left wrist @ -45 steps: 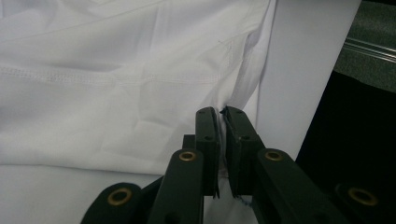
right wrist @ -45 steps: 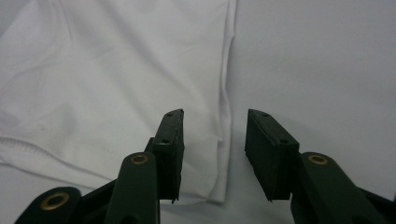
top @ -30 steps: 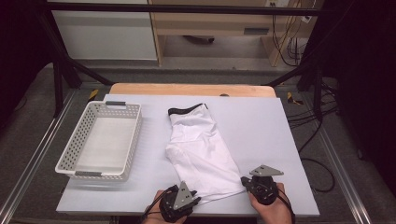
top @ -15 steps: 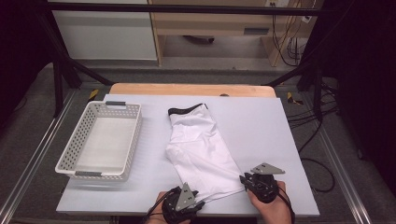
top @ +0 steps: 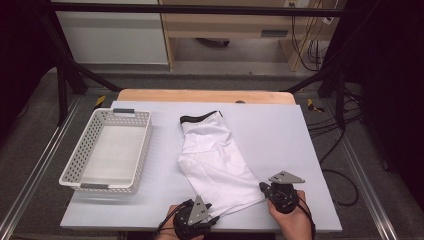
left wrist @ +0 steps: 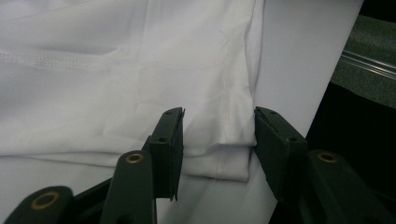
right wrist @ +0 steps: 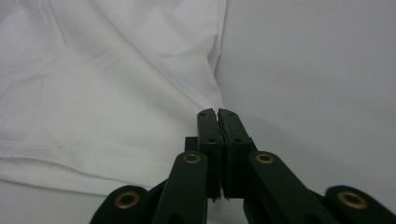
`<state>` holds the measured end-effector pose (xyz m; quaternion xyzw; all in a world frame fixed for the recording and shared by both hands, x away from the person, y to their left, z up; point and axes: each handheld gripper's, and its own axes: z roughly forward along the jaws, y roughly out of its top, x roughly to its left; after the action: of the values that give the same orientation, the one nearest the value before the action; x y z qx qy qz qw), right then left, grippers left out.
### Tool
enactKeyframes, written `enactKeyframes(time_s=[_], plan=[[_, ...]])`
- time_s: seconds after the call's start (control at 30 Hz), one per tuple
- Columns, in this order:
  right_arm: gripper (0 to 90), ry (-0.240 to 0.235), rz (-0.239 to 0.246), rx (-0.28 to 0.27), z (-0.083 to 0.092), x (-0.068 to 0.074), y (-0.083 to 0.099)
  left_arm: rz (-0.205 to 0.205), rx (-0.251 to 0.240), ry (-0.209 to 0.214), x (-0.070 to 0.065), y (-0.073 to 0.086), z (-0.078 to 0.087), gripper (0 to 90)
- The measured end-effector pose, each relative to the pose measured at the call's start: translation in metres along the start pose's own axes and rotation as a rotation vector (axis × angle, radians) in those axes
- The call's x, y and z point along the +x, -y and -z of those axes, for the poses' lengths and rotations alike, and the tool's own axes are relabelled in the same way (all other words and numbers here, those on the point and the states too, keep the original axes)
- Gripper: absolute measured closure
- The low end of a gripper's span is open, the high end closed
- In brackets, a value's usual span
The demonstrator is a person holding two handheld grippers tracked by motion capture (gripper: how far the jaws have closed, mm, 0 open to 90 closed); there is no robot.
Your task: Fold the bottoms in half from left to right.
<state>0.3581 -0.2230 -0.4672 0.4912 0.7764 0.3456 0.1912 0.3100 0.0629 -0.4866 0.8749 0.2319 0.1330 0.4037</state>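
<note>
Little has shifted: both hands stay at the near table edge, though the left gripper (top: 216,218) has just been opening.

High view: the white garment (top: 215,162) lies slantwise, black waistband far, hem near.

Left gripper view: spread jaws straddle the hem corner.

Right gripper view: the right gripper (right wrist: 217,113) looks pinched on the garment's edge. The corners are being gripped; next the left must close.

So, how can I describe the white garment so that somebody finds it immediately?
On the pale table, look right of the white perforated basket. The white garment lies flat, running diagonally toward the near edge. Its black waistband at the far end sets it apart.
</note>
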Motion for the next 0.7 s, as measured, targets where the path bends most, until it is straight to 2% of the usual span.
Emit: enactKeyframes(time_s=[0.1, 0.3, 0.4, 0.53, 0.6, 0.63, 0.7], plan=[[74.6, -0.021, -0.016, 0.030, -0.0061, -0.0014, 0.0024, -0.001, 0.000, 0.003, -0.0003, -0.0002, -0.0003, 52.2], [66.3, -0.026, -0.029, 0.039, -0.0083, 0.0000, 0.0056, -0.005, -0.001, 0.002, 0.0023, 0.0001, -0.0007, 55.0], [64.7, -0.050, -0.015, 0.042, -0.0081, 0.0030, 0.0056, -0.015, -0.001, -0.001, 0.0018, -0.0001, -0.0011, 63.5], [63.5, -0.051, -0.007, 0.037, -0.0061, 0.0039, 0.0057, -0.026, 0.008, -0.022, 0.0039, -0.0013, -0.0013, 77.3], [60.5, -0.041, -0.018, 0.017, -0.0055, 0.0012, 0.0043, -0.008, 0.003, -0.013, 0.0078, -0.0007, -0.0012, 83.9], [58.6, -0.035, -0.030, 0.012, -0.0060, 0.0002, 0.0033, -0.001, 0.001, -0.008, 0.0090, -0.0004, -0.0011, 84.8], [56.7, -0.035, -0.024, 0.016, -0.0090, -0.0005, 0.0019, -0.011, 0.004, -0.010, 0.0085, -0.0007, -0.0007, 85.6]])
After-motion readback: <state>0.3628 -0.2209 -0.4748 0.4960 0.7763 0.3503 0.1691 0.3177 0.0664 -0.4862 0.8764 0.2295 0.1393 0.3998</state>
